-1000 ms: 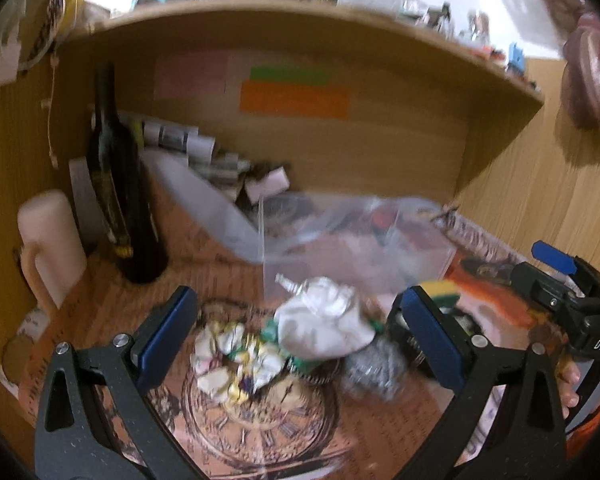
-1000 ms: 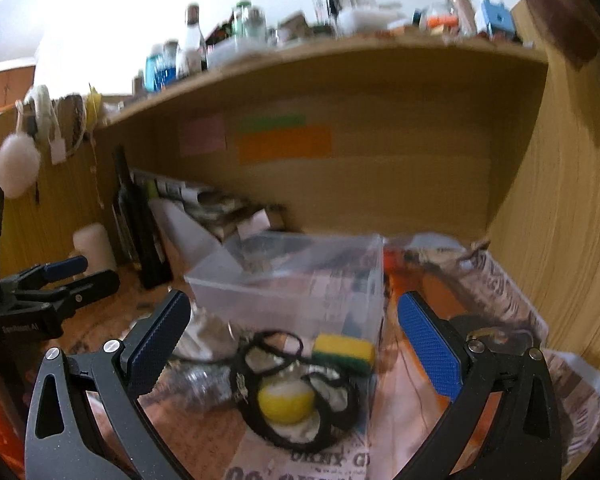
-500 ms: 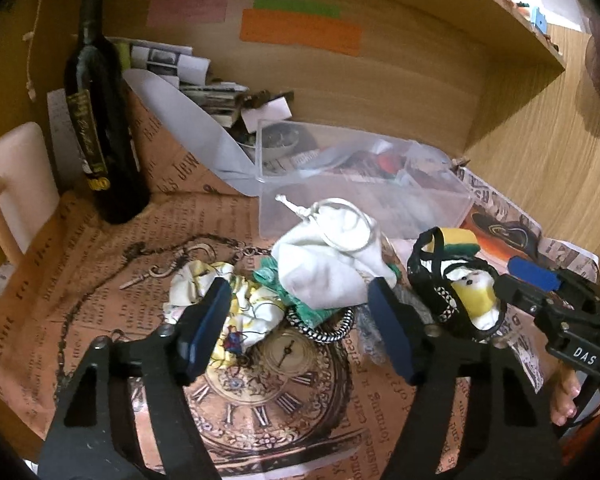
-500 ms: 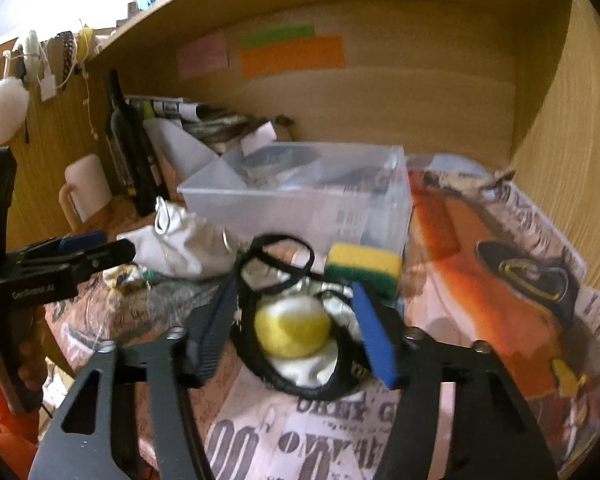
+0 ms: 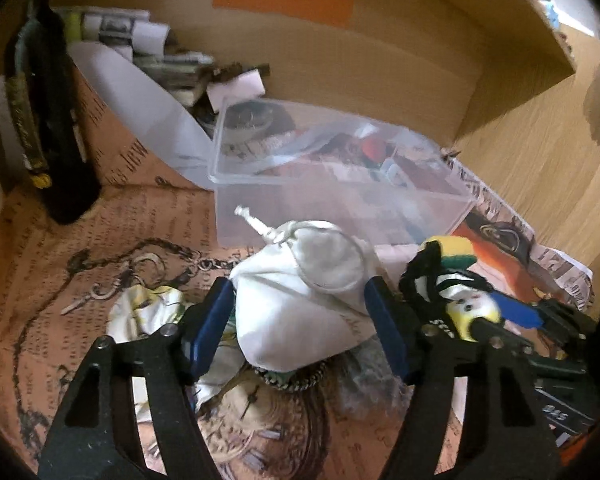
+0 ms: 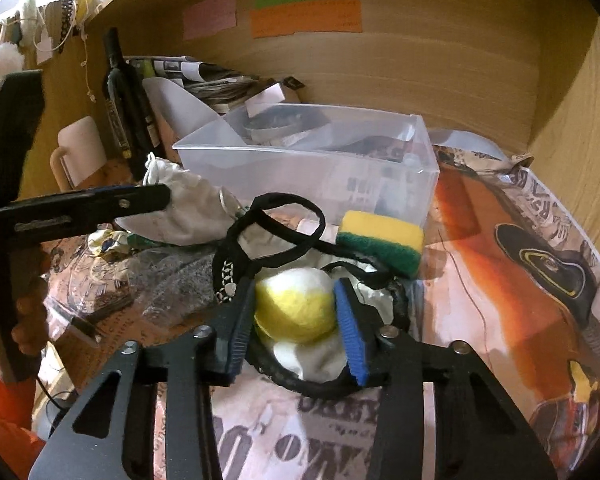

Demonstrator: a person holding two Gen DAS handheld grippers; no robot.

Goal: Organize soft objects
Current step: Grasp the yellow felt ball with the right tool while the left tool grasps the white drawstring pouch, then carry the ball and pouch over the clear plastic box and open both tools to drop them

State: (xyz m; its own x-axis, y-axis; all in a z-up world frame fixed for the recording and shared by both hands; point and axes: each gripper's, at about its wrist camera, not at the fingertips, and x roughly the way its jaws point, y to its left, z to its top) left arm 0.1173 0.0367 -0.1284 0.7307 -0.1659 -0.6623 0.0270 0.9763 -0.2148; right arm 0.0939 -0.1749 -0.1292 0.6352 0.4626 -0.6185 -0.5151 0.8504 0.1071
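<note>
Squeezing the yellow plush ball [image 6: 296, 304] with my right gripper [image 6: 296, 320], while my left gripper [image 5: 300, 320] is closing around the white drawstring pouch [image 5: 300, 300] before the plastic box [image 6: 340, 160]; both look light and squashy, so I am gripping mid-body.

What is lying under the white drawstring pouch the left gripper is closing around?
Under the white pouch, between the left gripper fingers, a green fabric edge and a black-and-white braided cord poke out. Anything deeper is covered.
</note>
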